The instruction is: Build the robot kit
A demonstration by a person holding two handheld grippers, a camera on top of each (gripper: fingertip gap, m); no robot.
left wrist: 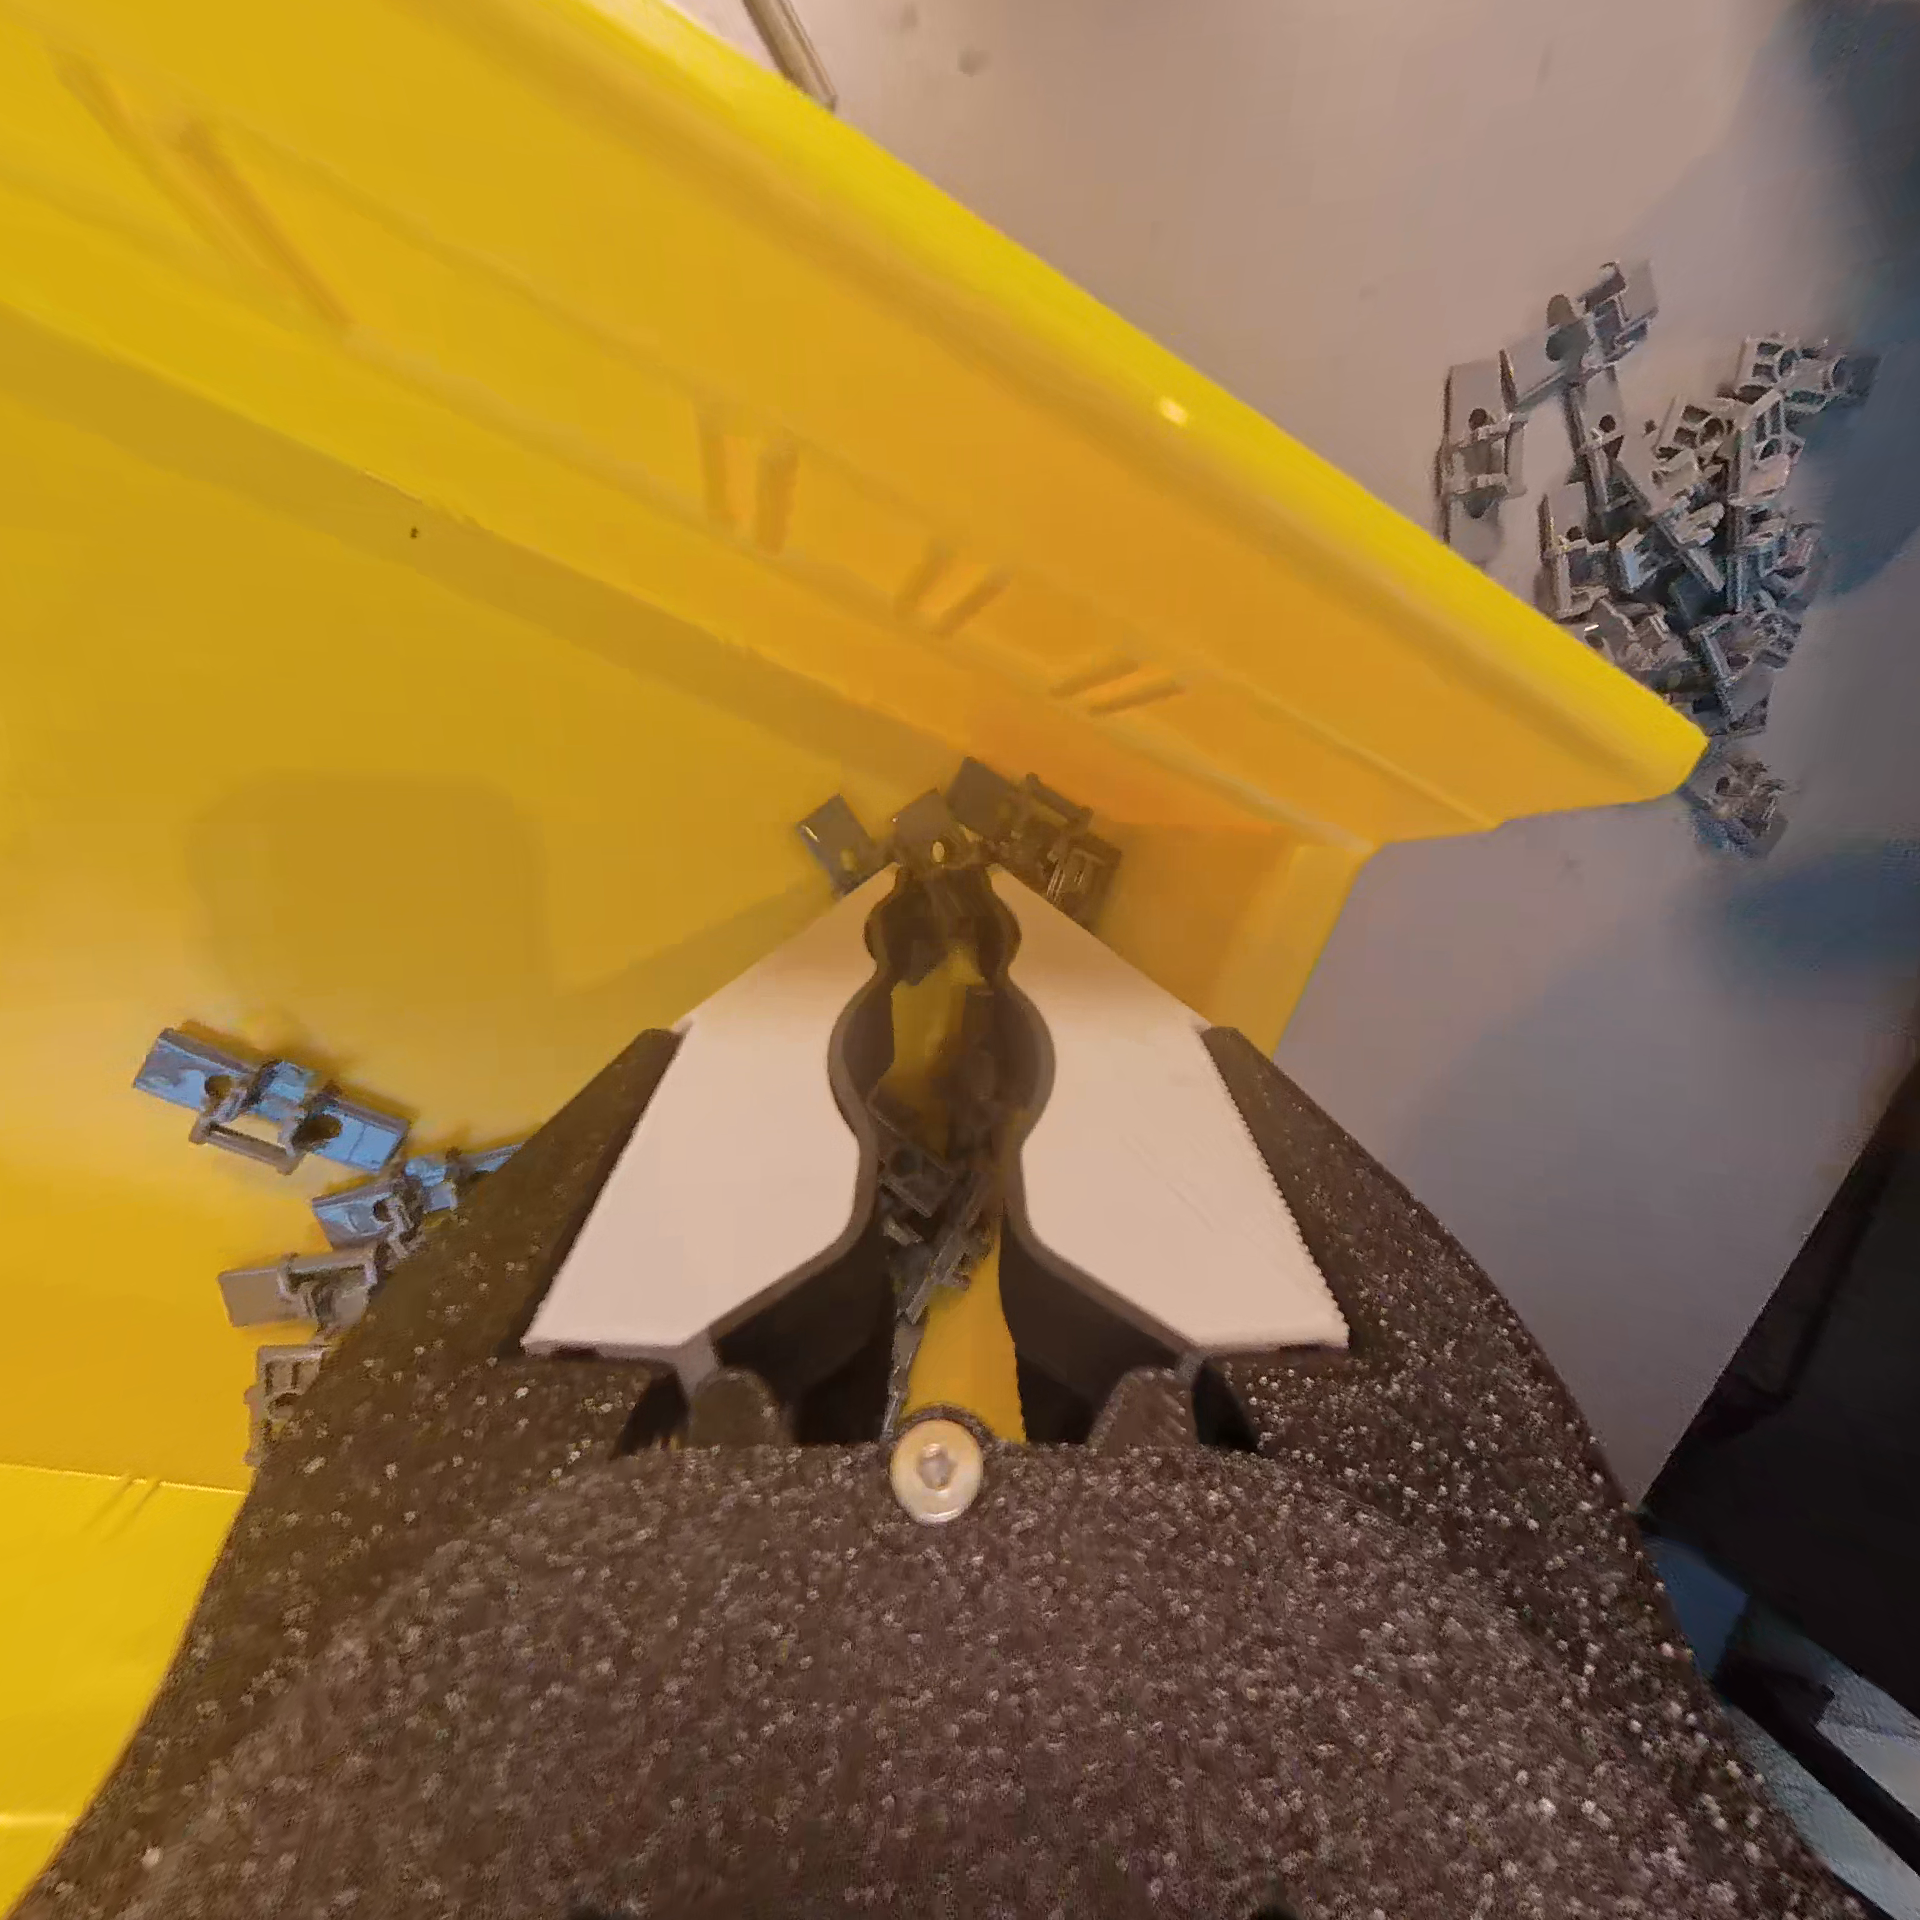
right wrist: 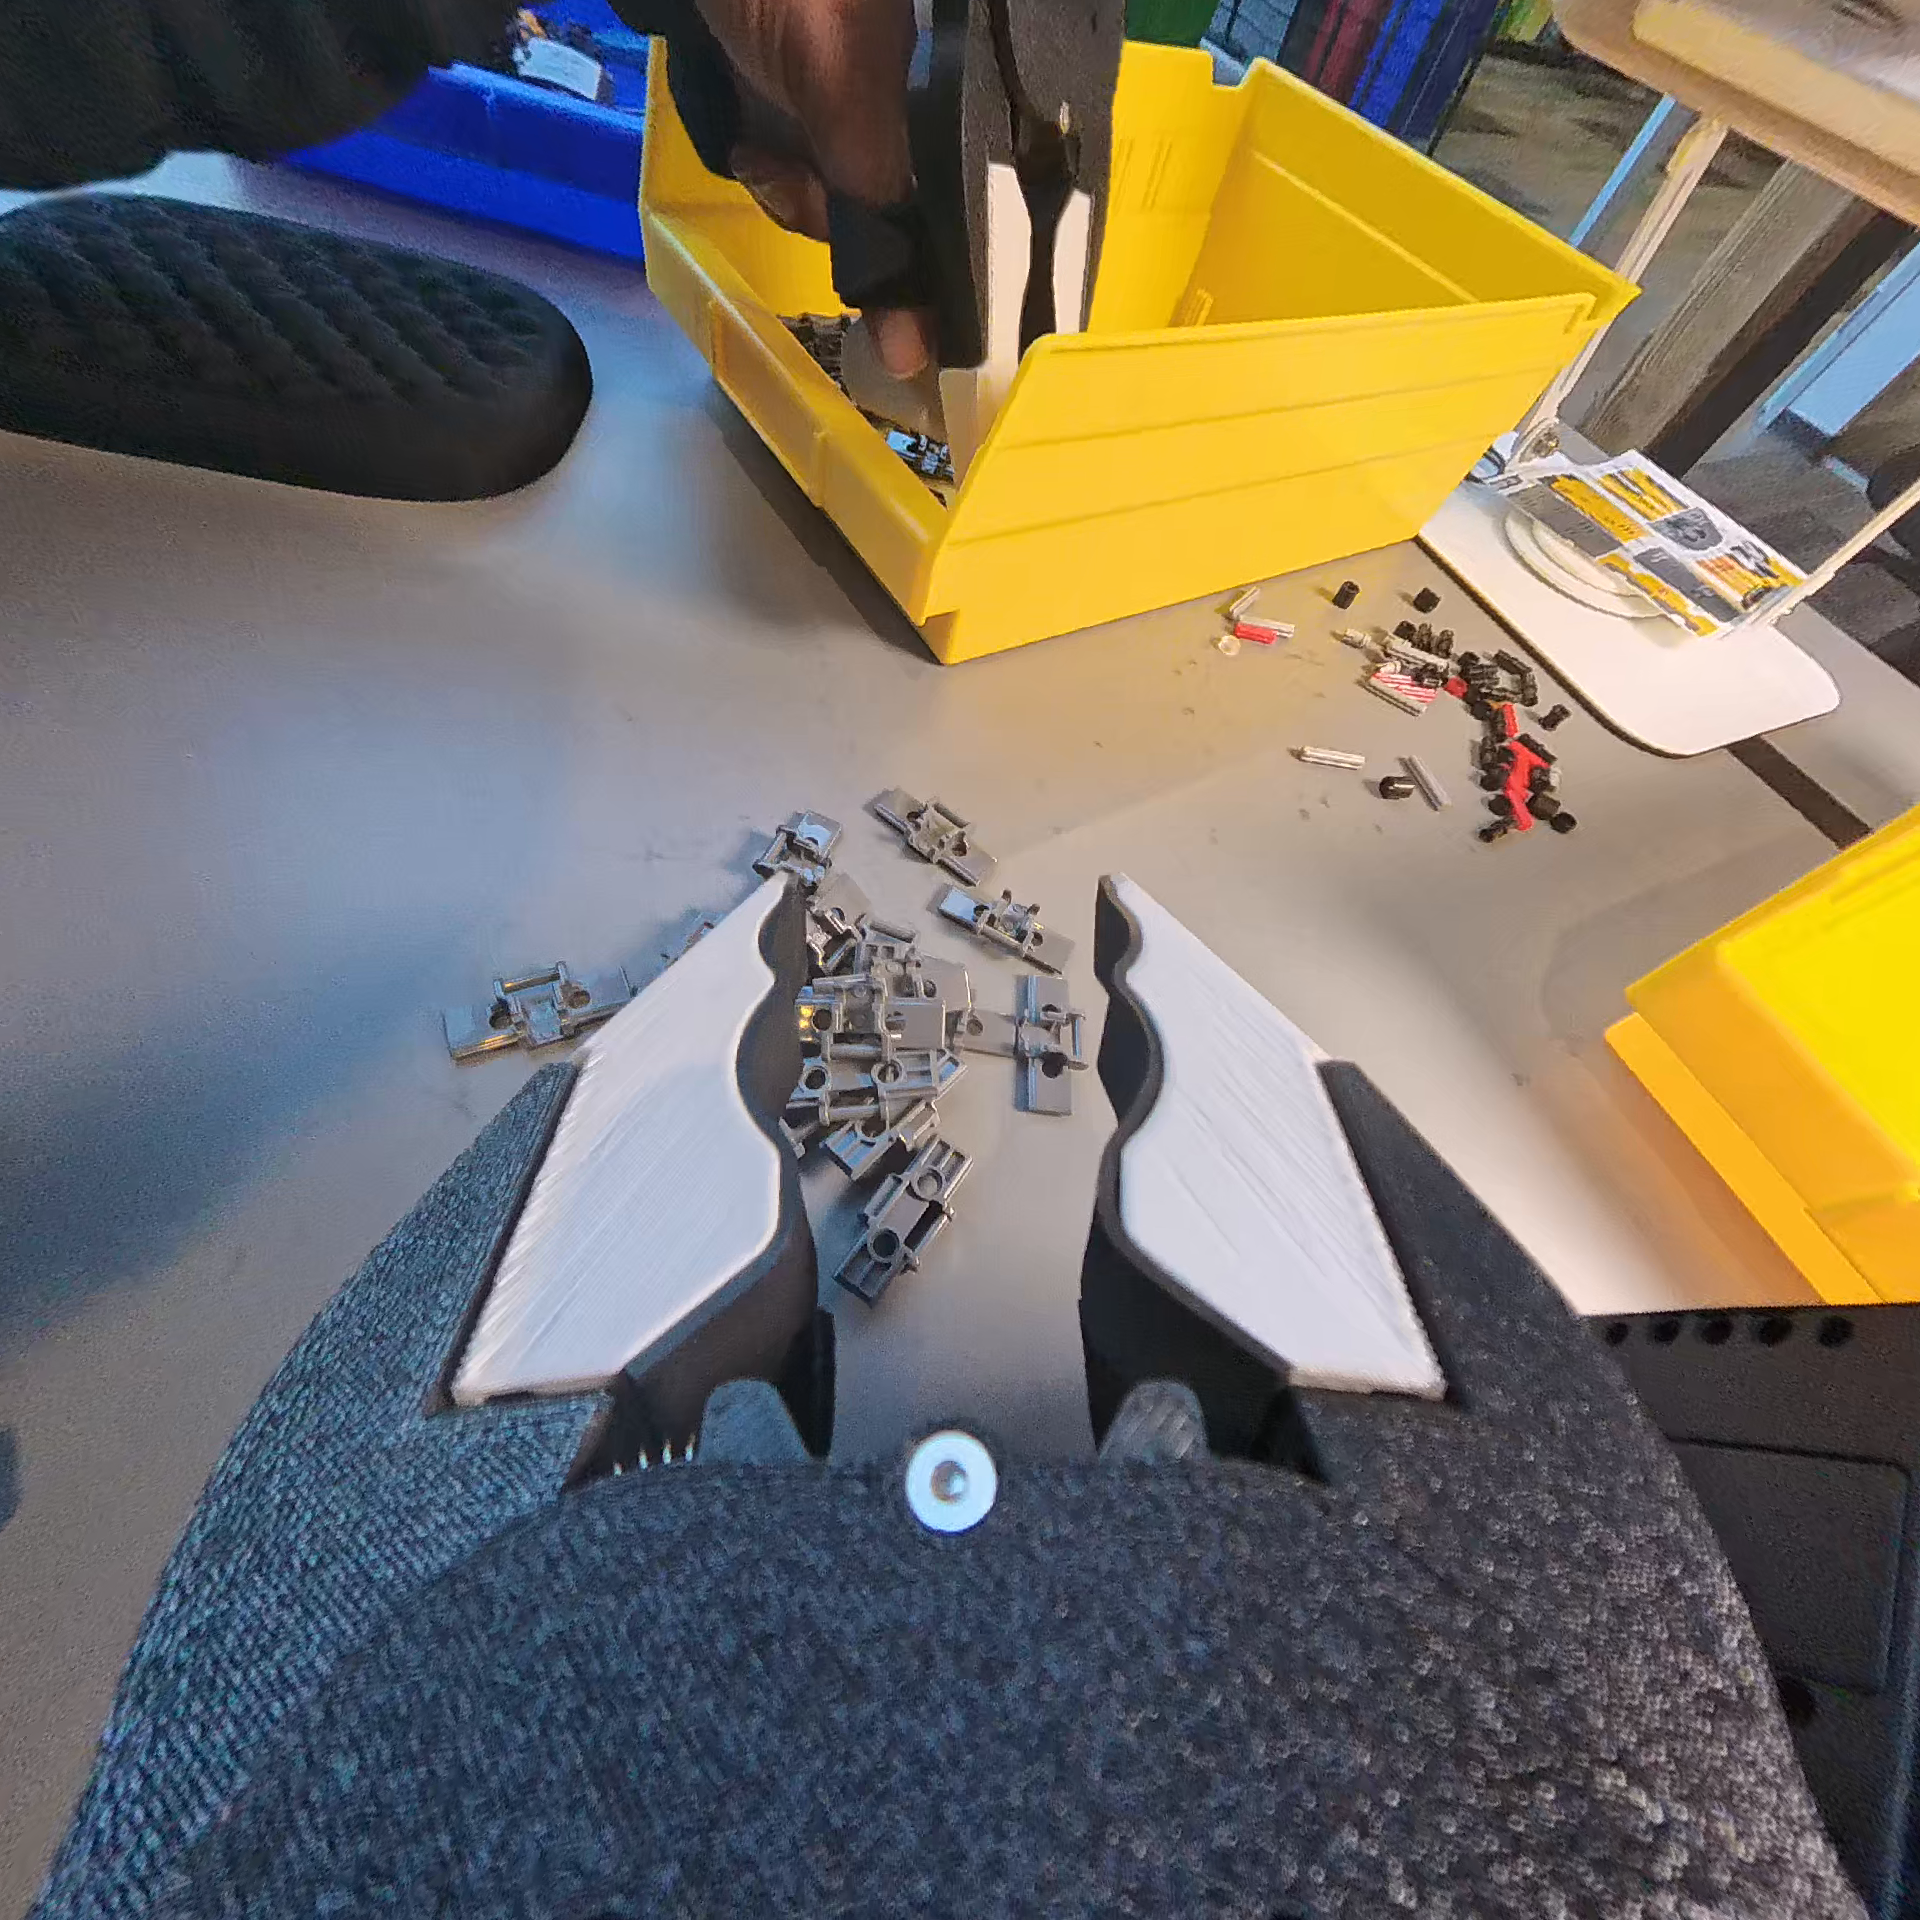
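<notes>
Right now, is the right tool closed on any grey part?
No: the right tool is open, its fingers straddling the pile of grey parts on the table.

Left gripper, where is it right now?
The left gripper is down inside the yellow bin, in its near corner among grey track links; the right wrist view shows it top centre, beyond the grey link pile.

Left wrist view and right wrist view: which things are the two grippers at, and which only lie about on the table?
At the grippers:
- left gripper, shut on grey links inside the yellow bin
- right gripper, open over the grey link pile

Lying about:
- black and red pins
- black mesh pad
- blue bin
</notes>
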